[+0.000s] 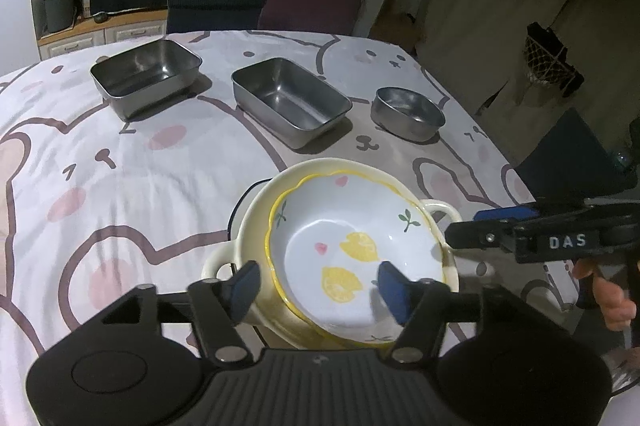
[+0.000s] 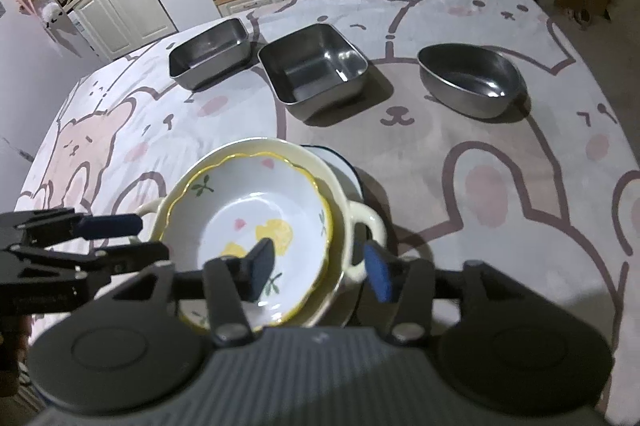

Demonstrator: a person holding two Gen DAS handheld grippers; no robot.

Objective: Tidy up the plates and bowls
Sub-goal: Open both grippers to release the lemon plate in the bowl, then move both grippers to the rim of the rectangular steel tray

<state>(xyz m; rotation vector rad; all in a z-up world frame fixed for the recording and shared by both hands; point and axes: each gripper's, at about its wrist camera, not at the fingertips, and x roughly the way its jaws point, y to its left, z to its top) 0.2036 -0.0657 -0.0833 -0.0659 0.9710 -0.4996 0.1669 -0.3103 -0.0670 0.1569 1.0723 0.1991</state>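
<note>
The left gripper (image 1: 318,290) and the right gripper (image 2: 318,270), both spread, straddle opposite rims of the lemon-print bowl (image 1: 352,258), which sits nested in the cream two-handled bowl (image 1: 256,222) on the bear-print tablecloth (image 1: 120,186), with three steel containers (image 1: 290,96) beyond.

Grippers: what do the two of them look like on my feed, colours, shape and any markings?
Both match: the left gripper and right gripper have black angular linkage arms with silver pivot bolts, blue-padded fingers, and a ribbed grey body flanked by round black housings. The right one, seen side-on, carries white "DAS" lettering. A bare hand holds it; no cables or sleeves show.
</note>
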